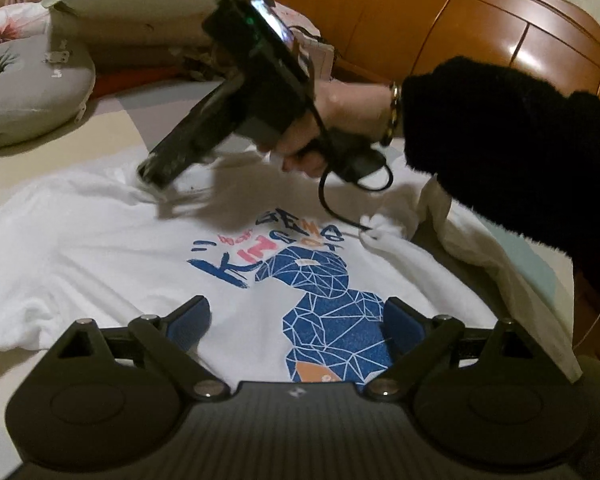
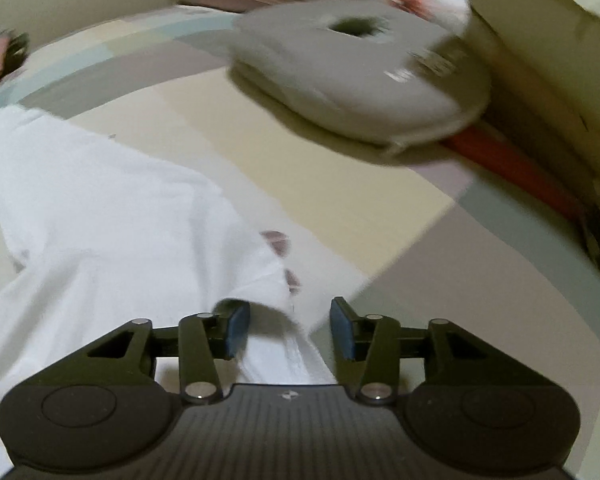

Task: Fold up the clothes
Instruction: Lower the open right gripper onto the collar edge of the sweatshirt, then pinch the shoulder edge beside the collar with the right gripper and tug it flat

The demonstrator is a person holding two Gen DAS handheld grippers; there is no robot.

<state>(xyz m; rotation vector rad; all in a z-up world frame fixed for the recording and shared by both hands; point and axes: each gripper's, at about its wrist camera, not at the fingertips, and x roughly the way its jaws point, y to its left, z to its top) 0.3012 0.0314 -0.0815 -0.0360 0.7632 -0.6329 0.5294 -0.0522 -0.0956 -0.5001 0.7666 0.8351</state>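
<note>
**White T-shirt on patterned bedspread: both tongs at the cloth, fold not yet made**

Item 1. Left gripper (image 1: 298, 326): nearest the lens, jaws spread wide over the shirt's blue print, nothing between the pads; released.

Item 2. T-shirt (image 1: 100, 248): white, blue geometric figure and lettering on the chest, lying spread face-up on the bedspread (image 2: 300, 184). A bunched fold sits at its far right edge, beyond the print.

Item 3. Right gripper (image 2: 287, 330): held in the person's hand (image 1: 332, 120), black fuzzy sleeve behind, tips down at the shirt's far edge on the left of the print. In its own view the jaws stand partly apart with a ridge of white hem between them; the picture is smeared, so whether the pads actually press the cloth cannot be told.

Item 4. Grey ring cushion (image 2: 352, 80): beyond the shirt's far edge, well apart from it.

Risk: if the right pads only straddle the hem, a lift may drop it. The dangling cable (image 1: 332, 204) lies across the shirt and could drag or snag the cloth.
</note>
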